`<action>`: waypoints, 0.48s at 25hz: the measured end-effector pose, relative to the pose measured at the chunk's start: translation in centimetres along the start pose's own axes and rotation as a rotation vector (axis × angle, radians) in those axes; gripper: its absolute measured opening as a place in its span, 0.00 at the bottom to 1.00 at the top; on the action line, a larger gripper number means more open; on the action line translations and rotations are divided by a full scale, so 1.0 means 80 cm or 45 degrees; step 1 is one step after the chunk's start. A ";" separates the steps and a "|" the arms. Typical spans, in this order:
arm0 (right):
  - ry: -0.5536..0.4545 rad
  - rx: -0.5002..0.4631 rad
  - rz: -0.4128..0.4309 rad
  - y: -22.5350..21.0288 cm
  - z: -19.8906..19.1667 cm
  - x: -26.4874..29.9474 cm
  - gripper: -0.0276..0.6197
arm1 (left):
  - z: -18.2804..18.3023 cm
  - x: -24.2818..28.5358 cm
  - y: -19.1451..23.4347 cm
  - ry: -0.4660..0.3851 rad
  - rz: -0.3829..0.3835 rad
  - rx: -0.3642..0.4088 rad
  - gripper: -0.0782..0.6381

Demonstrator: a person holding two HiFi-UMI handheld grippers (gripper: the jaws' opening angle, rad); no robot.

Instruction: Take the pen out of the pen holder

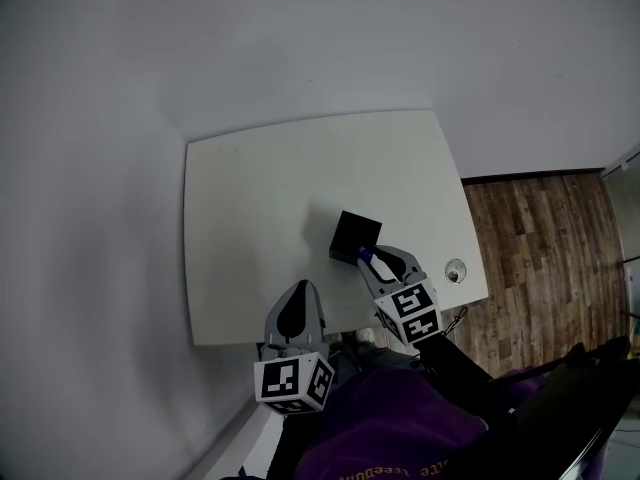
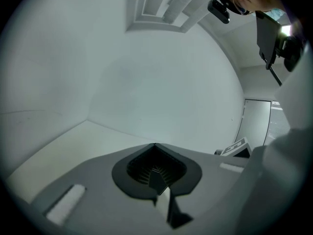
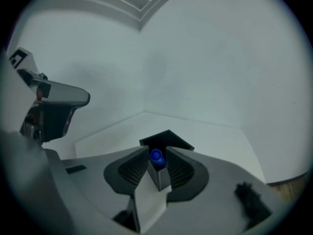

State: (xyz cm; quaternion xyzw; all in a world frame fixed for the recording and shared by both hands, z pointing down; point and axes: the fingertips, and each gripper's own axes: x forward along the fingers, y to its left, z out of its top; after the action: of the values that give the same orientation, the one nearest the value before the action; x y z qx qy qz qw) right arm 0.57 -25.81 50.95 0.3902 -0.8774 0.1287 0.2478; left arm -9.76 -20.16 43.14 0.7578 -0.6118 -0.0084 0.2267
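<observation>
The black square pen holder [image 1: 355,236] stands near the front right of the white table [image 1: 260,198]. My right gripper [image 1: 368,259] is at the holder's near edge, shut on a pen [image 1: 365,255] with a blue cap. In the right gripper view the blue pen top [image 3: 156,156] sits pinched between the jaws of the right gripper [image 3: 156,164], with the pen holder [image 3: 167,139] just behind; the pen's lower part is hidden. My left gripper [image 1: 297,311] hangs over the table's front edge, left of the holder. The left gripper [image 2: 155,174] is shut on nothing.
A round cable grommet [image 1: 456,270] is set in the table's front right corner. Wooden floor [image 1: 540,258] lies to the right, grey walls behind and to the left. The person's purple clothing [image 1: 400,428] fills the bottom. The left gripper's body [image 3: 54,106] shows at left.
</observation>
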 end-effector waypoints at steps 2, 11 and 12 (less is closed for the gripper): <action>0.013 -0.001 -0.002 0.000 -0.004 0.004 0.20 | -0.002 0.001 0.005 0.003 0.010 -0.001 0.12; 0.034 -0.002 -0.023 -0.004 -0.007 0.013 0.20 | -0.004 0.009 0.011 0.027 0.017 -0.011 0.12; 0.035 0.000 -0.023 -0.004 -0.007 0.014 0.20 | -0.003 0.010 0.012 0.025 0.016 -0.008 0.12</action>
State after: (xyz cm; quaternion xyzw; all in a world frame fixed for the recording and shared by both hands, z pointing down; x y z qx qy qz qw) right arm 0.39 -26.49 52.03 0.3964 -0.8703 0.1316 0.2609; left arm -10.35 -20.94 43.89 0.7532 -0.6143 -0.0013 0.2352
